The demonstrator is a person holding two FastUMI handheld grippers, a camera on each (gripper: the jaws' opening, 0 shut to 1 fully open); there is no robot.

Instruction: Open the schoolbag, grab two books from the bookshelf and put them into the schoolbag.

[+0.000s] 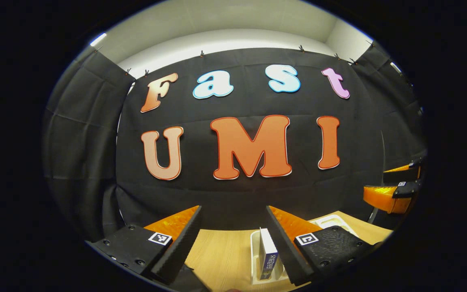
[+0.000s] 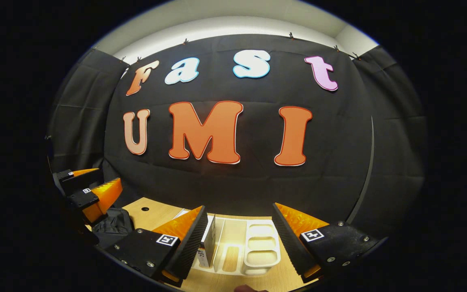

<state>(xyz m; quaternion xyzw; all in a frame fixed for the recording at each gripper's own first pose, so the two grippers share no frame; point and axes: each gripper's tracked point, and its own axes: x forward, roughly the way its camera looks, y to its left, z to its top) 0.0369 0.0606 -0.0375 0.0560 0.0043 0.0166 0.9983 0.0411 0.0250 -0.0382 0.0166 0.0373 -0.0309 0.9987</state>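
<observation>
While both grippers hang above the wooden table (image 1: 225, 251), each has its jaws spread wide with nothing between them. In the left gripper view, the left gripper (image 1: 233, 235) looks over a white rack (image 1: 254, 259) that holds one book (image 1: 268, 255) standing upright, just beside the inner edge of the finger on the right of that view; whether they touch cannot be told. The right gripper (image 1: 395, 188) shows at that view's right edge, jaws apart, higher than the table. In the right gripper view, the right gripper (image 2: 239, 239) frames the same rack (image 2: 233, 243), whose book (image 2: 208, 243) stands upright in the leftmost slot, close to the finger on the left. Farther left lies the dark schoolbag (image 2: 112, 227) on the table, with the left gripper (image 2: 89, 190) above it, jaws parted.
</observation>
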